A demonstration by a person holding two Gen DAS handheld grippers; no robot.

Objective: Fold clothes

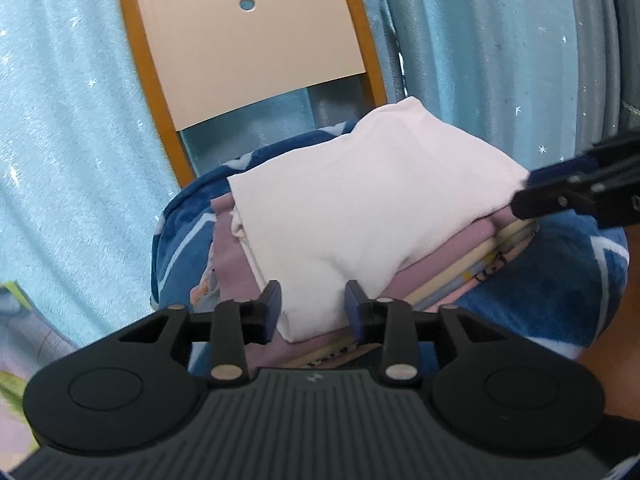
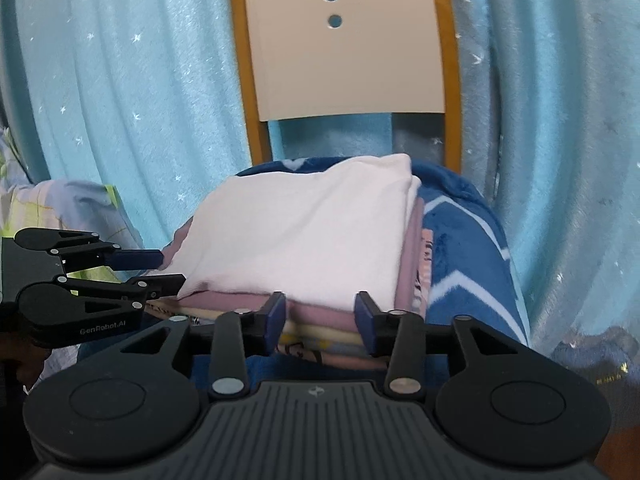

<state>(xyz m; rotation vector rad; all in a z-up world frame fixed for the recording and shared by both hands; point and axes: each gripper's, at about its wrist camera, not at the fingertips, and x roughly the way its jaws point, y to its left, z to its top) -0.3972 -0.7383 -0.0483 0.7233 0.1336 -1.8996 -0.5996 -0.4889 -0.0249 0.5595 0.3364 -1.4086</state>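
Both jaws open at stack [image 2: 304, 232] edges.

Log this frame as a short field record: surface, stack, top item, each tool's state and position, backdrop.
surface: chair seat covered by a blue patterned blanket
stack: folded clothes, mauve garment and printed pieces beneath
top item: white folded garment
left tool: open, straddling the white garment's near edge
right tool: open, at the stack's side edge
backdrop: light blue starred curtain
fold status: stack looks finished and squared
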